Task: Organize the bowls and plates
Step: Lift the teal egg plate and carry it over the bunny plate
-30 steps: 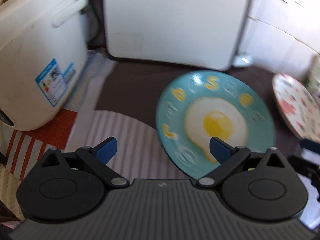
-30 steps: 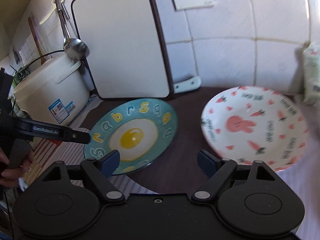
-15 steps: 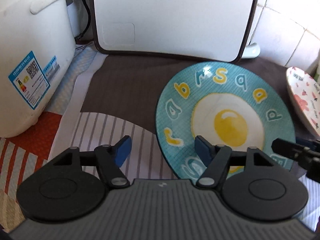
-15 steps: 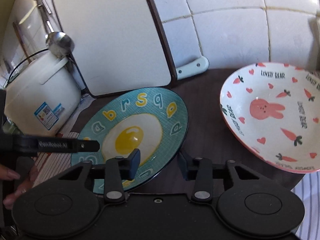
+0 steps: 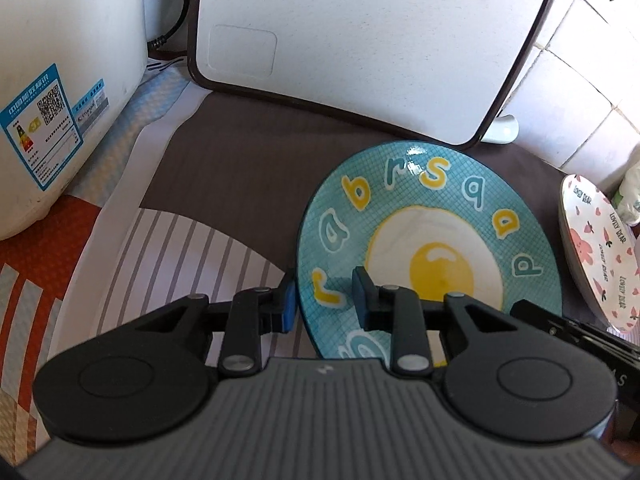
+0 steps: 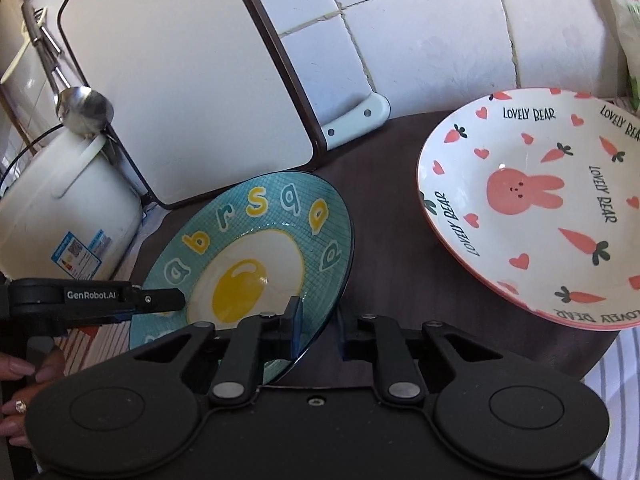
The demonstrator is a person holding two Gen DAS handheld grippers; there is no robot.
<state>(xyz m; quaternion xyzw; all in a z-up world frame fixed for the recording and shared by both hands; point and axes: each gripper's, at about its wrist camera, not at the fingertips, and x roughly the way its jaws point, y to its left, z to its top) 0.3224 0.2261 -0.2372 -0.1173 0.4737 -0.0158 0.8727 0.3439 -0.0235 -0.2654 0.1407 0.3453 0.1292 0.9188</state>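
- Both sets of jaws are far narrower than a second ago and are closing now, each astride the rim of the blue egg plate (image 5: 432, 248).
- On our left gripper (image 5: 324, 300), one pad sits outside the near-left rim and the other over the plate face; a gap shows, so it is not clamped yet.
- On our right gripper (image 6: 318, 326), the rim runs between the jaws (we cannot tell whether the pads press it).
- We judge a two-sided lift is about to start; earlier both grippers were wide and short of the plate.
- The rabbit bowl (image 6: 532, 208) lies right of the right jaws, untouched.
- The plate's near edge is hidden under both gripper bodies; the bowl is cut off in the left view.
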